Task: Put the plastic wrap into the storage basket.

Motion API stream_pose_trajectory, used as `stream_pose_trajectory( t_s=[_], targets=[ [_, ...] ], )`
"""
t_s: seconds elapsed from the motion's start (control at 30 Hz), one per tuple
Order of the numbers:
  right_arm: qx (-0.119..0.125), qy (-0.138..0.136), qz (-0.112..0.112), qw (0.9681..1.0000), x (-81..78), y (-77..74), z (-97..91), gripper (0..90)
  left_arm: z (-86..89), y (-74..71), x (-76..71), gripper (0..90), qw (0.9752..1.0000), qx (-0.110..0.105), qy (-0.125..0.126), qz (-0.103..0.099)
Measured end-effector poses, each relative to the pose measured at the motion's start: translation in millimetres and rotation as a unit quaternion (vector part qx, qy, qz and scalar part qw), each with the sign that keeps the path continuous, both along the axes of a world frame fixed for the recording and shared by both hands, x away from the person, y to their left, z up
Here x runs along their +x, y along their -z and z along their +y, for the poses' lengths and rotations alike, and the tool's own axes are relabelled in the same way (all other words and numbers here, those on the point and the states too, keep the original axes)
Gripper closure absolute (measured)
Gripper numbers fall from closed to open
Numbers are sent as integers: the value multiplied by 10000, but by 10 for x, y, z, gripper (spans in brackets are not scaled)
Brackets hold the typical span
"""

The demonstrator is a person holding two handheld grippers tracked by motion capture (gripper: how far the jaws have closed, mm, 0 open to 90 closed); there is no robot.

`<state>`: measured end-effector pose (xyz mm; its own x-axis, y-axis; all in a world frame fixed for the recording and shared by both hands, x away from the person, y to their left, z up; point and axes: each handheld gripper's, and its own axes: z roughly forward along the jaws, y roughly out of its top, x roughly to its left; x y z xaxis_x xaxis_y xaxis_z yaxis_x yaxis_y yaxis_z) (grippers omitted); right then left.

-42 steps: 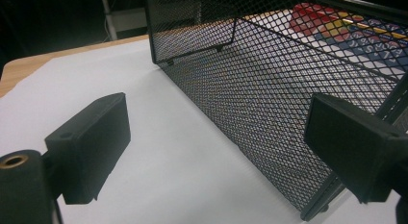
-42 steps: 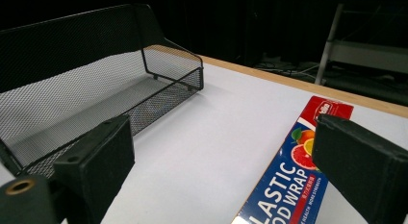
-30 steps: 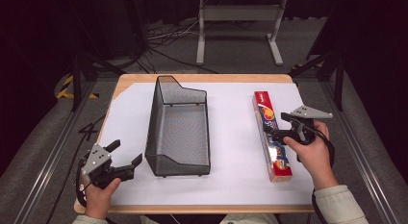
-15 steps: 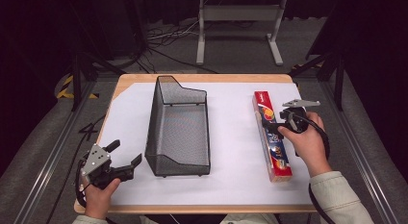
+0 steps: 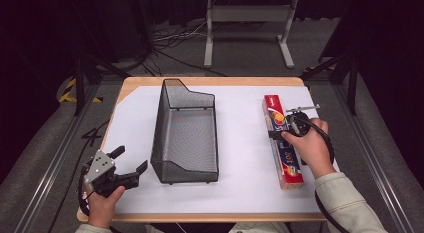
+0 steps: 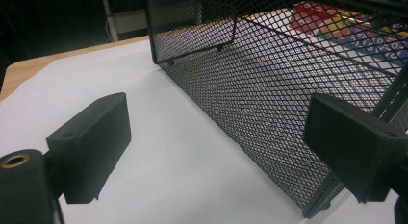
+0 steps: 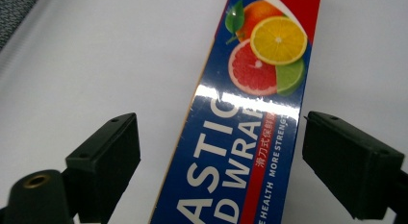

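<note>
A long plastic wrap box [image 5: 289, 172], blue and red with citrus fruit printed on it, lies flat on the right of the table. My right gripper [image 5: 286, 134] points down over its far half. In the right gripper view the box [image 7: 250, 128] lies between the two jaws of that gripper [image 7: 219, 152]. They have just been opening and stand clear of its sides. An empty black wire mesh basket [image 5: 159, 128] stands mid-table. My left gripper [image 5: 132, 159] rests open by its near left corner, with the basket wall [image 6: 269, 80] just ahead of the gripper [image 6: 216, 137].
A white sheet [image 5: 240, 143] covers the wooden table. Beyond the far edge stands a grey metal stand [image 5: 247, 23] among loose cables on the floor. Metal rails [image 5: 55, 158] run along both sides of the table.
My right gripper has moved left and lower, from beside the plastic wrap box to over it. The left gripper and the basket have stayed where they were.
</note>
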<state>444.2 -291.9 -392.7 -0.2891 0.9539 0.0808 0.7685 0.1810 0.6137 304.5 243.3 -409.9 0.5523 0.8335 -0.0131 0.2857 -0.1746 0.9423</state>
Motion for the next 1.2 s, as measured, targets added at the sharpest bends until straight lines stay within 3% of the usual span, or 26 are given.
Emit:
stream_pose_trajectory(
  t_s=[0.13, 0.33, 0.7, 0.93, 1.03, 1.2],
  targets=[
    [-39, 8, 234, 9997, 20, 70, 12, 131, -3, 2, 4, 102, 10000, 22, -12, 16],
    [-138, 42, 406, 9991, 45, 137, 39, 130, -5, 2, 6, 102, 10000, 41, -30, 27],
    [-404, 62, 855, 9955, 76, 219, 87, 163, -3, 2, 3, 102, 10000, 15, 3, 17],
    [-379, 338, 1012, 9936, 65, 209, 106, 255, -7, 4, 3, 101, 10000, 14, 14, 29],
    [-321, 594, 1104, 9916, 56, 200, 108, 305, -2, 3, 6, 101, 10000, 25, 11, 16],
    [-317, 896, 1062, 9898, 24, 188, 139, 348, -2, 8, 6, 101, 10000, 5, 9, 37]
  ],
)
